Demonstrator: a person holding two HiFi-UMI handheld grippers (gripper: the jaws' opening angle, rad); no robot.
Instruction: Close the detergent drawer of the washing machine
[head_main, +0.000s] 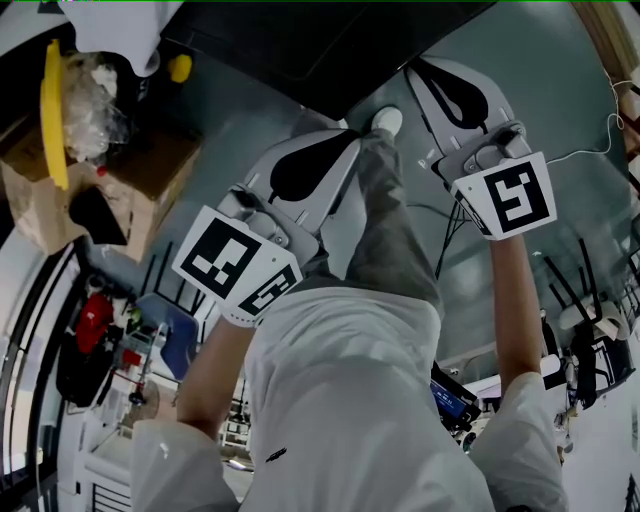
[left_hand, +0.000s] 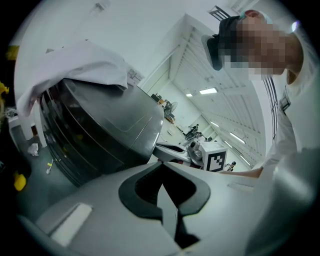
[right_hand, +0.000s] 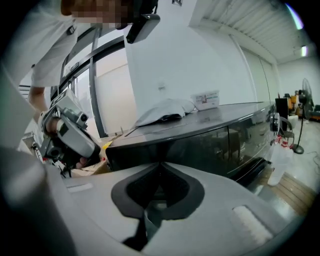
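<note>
The washing machine (head_main: 300, 50) is a dark grey glossy box at the top of the head view; I cannot make out its detergent drawer in any view. A white cloth (left_hand: 80, 65) lies on its lid. My left gripper (head_main: 345, 135) is held in front of the machine, jaws shut and empty, and its own view shows the tips (left_hand: 161, 162) meeting short of the machine's corner (left_hand: 145, 130). My right gripper (head_main: 415, 68) is higher and closer to the machine, also shut on nothing. In its view the tips (right_hand: 160, 164) point at the machine's dark front panel (right_hand: 200, 140).
A cardboard box (head_main: 120, 170) with a plastic bag and a yellow strip (head_main: 52, 110) stands left of the machine. My shoe (head_main: 386, 121) is on the grey floor between the grippers. A standing fan (right_hand: 302, 110) and a wooden pallet (right_hand: 292, 192) are beyond the machine.
</note>
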